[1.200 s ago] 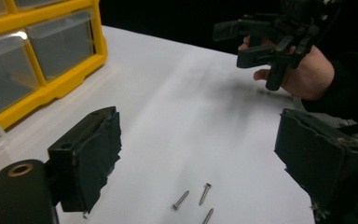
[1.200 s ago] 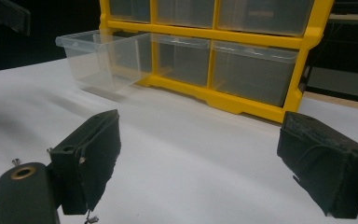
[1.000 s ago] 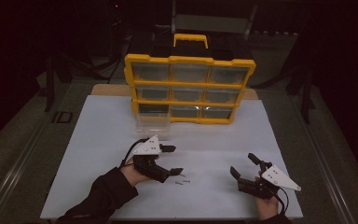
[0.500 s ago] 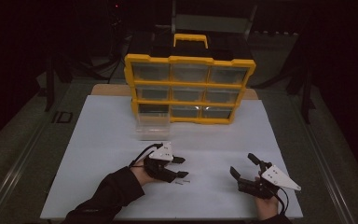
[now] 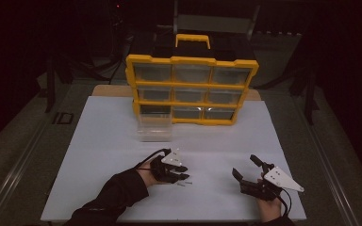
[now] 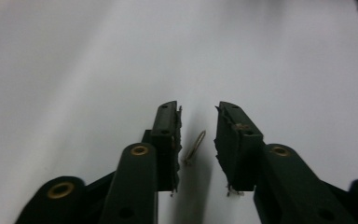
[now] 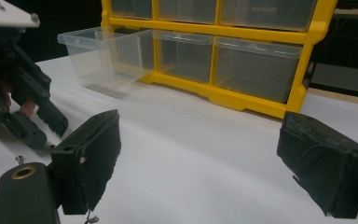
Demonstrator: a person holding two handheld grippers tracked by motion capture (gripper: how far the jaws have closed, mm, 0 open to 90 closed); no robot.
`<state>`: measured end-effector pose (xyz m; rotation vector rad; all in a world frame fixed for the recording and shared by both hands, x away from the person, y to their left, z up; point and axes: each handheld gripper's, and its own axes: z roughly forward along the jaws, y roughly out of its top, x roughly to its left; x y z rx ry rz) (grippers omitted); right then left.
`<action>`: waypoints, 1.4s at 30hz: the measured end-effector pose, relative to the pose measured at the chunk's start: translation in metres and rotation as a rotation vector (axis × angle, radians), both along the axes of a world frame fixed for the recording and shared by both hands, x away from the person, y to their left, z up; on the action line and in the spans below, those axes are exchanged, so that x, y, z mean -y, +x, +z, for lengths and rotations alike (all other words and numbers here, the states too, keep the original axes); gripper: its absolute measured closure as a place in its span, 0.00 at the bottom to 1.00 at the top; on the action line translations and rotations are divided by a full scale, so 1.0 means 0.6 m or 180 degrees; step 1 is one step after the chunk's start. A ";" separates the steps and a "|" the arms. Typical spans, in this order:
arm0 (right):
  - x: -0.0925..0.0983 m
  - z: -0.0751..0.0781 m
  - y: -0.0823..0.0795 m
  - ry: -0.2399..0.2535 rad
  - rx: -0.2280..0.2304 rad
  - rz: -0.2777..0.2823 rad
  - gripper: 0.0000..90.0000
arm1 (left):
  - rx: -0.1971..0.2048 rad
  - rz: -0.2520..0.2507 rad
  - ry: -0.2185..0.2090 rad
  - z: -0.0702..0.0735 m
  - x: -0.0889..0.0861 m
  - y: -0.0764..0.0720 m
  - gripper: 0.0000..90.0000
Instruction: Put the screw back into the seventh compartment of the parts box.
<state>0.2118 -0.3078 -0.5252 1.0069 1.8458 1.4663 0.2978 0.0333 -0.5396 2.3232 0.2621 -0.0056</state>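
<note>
A yellow organiser (image 5: 192,89) with clear drawers stands on a white sheet (image 5: 99,141); gripper (image 5: 183,172) black.

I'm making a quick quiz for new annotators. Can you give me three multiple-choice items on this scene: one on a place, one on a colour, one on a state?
1. Where does the small metal pin lie?
A. Inside a drawer
B. On the white sheet, between the jaws of the left hand-held gripper
C. On top of the cabinet

2. What colour is the frame of the drawer cabinet?
A. Yellow
B. Red
C. Blue

3. How does the clear drawer at the cabinet's lower left stand?
A. Pushed fully in
B. Pulled out
C. Upside down on the floor

Answers: 1 B, the left gripper view shows the pin lying on the sheet in the gap, clear of both pads. 2 A, the frame and handle are yellow in the high view. 3 B, the drawer juts out onto the sheet.
</note>
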 end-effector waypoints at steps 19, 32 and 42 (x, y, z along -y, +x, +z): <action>0.000 -0.001 0.001 -0.0031 -0.0018 -0.0007 0.15 | -0.0127 0.0054 0.0312 -0.002 0.018 0.000 0.95; 0.001 -0.001 0.002 -0.0029 -0.0016 -0.0015 0.15 | 0.0010 0.0311 0.0124 0.028 0.004 0.000 0.96; 0.000 0.000 0.001 -0.0022 -0.0017 -0.0013 0.15 | 0.0137 0.0547 -0.0171 0.092 -0.026 0.005 0.96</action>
